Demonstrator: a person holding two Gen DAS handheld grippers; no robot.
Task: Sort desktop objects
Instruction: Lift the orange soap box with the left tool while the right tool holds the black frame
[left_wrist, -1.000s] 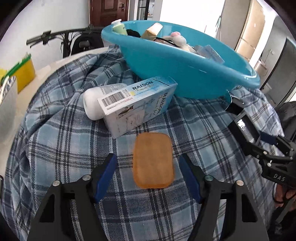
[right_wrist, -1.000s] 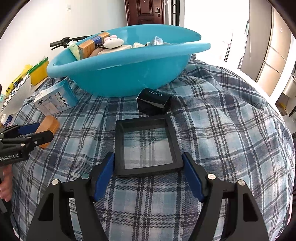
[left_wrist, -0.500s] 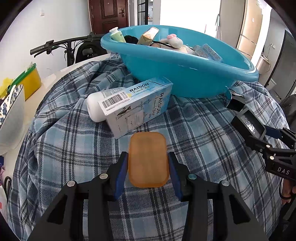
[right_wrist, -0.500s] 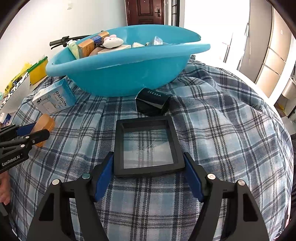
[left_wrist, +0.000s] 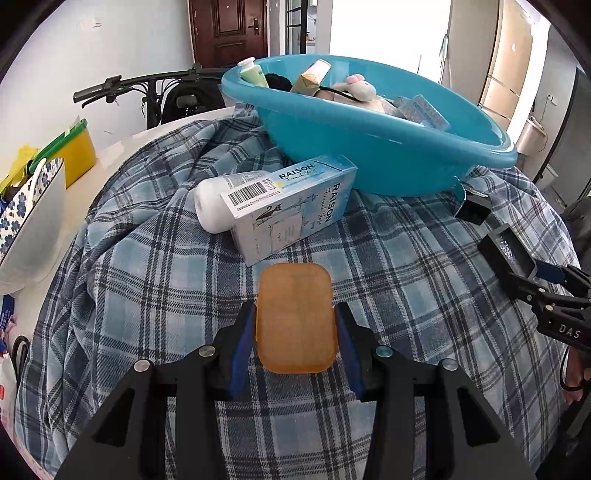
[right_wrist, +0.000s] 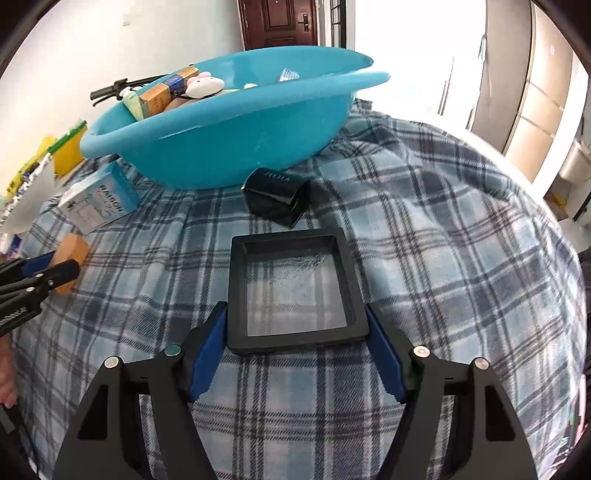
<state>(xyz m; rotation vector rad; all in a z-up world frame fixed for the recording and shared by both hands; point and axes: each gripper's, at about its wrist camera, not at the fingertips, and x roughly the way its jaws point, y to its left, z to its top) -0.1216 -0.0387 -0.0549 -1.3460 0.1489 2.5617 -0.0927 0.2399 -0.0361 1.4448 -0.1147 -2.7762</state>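
My left gripper (left_wrist: 295, 325) is shut on an orange rounded soap-like block (left_wrist: 295, 317), held just above the plaid cloth (left_wrist: 147, 280). My right gripper (right_wrist: 295, 328) is shut on a black square frame with a clear window (right_wrist: 295, 288), lifted a little off the cloth. A blue basin (left_wrist: 388, 155) with several items stands behind; it also shows in the right wrist view (right_wrist: 229, 125). A light blue RAISON box (left_wrist: 295, 210) and a white bottle (left_wrist: 218, 203) lie in front of the basin. The left gripper (right_wrist: 40, 277) and block (right_wrist: 72, 251) show at left.
A black ZEESEA box (right_wrist: 277, 197) lies by the basin, beyond the frame. A yellow container (left_wrist: 74, 151) and a floral bag (left_wrist: 29, 218) stand at the table's left edge. A bicycle handlebar (left_wrist: 122, 85) is behind. The right gripper (left_wrist: 546, 295) shows at right.
My left gripper closed on the orange block and raised it slightly. My right gripper closed on the black frame and lifted it, tilting the view.
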